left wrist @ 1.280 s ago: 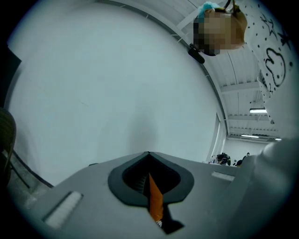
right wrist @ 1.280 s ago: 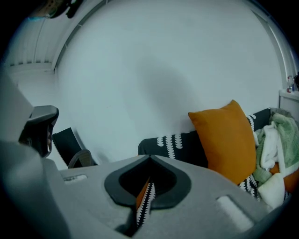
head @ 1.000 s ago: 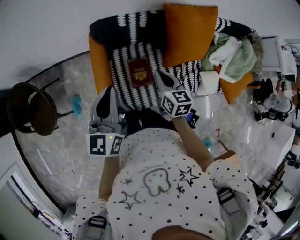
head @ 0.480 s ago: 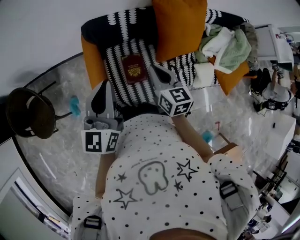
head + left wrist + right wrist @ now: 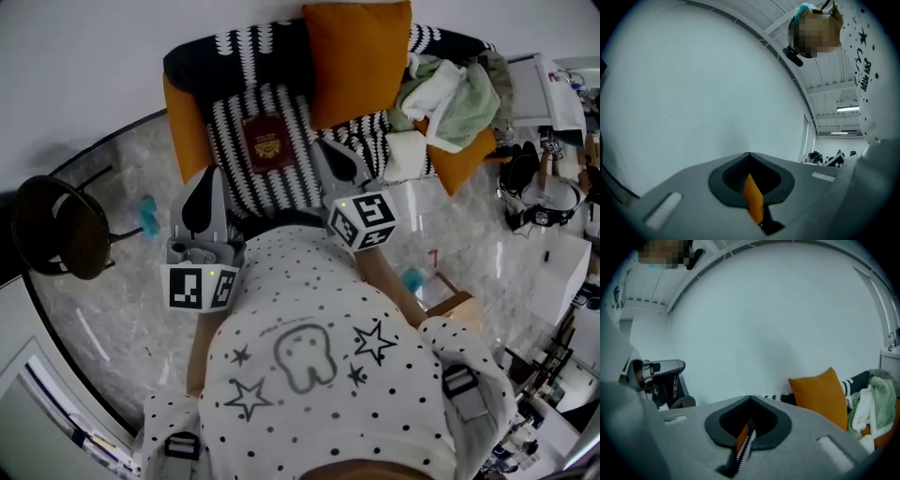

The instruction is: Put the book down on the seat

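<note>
A dark red book [image 5: 265, 142] with a gold emblem lies flat on the seat [image 5: 230, 150], which is covered in black-and-white stripes. Nothing holds the book. My right gripper [image 5: 325, 147] hovers just to the right of the book, apart from it, with its jaws together and nothing between them. My left gripper [image 5: 207, 180] stands lower left of the book, over the seat's front edge, also shut and empty. The left gripper view shows shut jaws [image 5: 749, 154] against a pale wall. In the right gripper view the shut jaws [image 5: 750, 398] point over the seat toward the wall.
An orange cushion [image 5: 356, 56] leans at the back of the seat, also in the right gripper view [image 5: 820, 394]. A heap of white and green cloths [image 5: 450, 94] lies at the right end. A dark round stool [image 5: 52, 225] stands left. White furniture [image 5: 553, 272] crowds the right.
The right gripper has drawn back a little to the right, away from the book. The book stays flat on the seat. The left gripper has barely moved.
</note>
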Demonstrator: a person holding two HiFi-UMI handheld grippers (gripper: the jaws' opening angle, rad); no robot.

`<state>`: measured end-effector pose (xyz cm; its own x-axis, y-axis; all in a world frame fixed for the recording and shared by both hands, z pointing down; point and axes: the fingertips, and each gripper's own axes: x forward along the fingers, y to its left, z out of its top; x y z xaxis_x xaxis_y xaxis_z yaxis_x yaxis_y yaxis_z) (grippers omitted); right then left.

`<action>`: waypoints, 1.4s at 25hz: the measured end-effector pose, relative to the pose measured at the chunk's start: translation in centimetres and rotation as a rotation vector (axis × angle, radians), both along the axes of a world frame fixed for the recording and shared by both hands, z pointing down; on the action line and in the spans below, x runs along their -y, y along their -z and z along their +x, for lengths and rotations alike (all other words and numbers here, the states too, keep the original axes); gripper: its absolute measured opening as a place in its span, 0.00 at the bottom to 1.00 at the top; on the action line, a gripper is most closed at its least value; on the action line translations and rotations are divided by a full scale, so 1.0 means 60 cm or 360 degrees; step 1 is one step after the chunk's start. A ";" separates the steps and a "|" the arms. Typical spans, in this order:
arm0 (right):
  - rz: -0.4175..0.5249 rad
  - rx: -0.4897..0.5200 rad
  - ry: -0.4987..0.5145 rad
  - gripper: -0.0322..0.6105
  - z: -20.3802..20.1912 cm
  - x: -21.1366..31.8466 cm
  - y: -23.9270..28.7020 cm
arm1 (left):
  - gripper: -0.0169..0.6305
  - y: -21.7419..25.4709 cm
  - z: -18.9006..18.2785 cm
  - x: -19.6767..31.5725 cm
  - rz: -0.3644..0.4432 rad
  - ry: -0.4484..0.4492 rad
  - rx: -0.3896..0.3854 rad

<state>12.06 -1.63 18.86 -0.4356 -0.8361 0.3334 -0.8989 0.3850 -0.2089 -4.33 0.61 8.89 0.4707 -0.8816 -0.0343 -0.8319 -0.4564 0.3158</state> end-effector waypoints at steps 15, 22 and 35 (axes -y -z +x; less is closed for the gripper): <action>0.0105 -0.0082 0.0068 0.04 0.006 -0.052 0.059 | 0.02 -0.012 0.013 -0.021 -0.0038 -0.0027 -0.0012; 0.0304 -0.0176 0.0159 0.05 -0.018 -0.075 0.109 | 0.02 -0.010 0.022 -0.024 -0.0033 -0.0070 -0.0010; 0.0280 -0.0244 0.0235 0.05 -0.046 -0.080 0.107 | 0.02 -0.010 0.041 -0.023 -0.0027 -0.0160 0.0004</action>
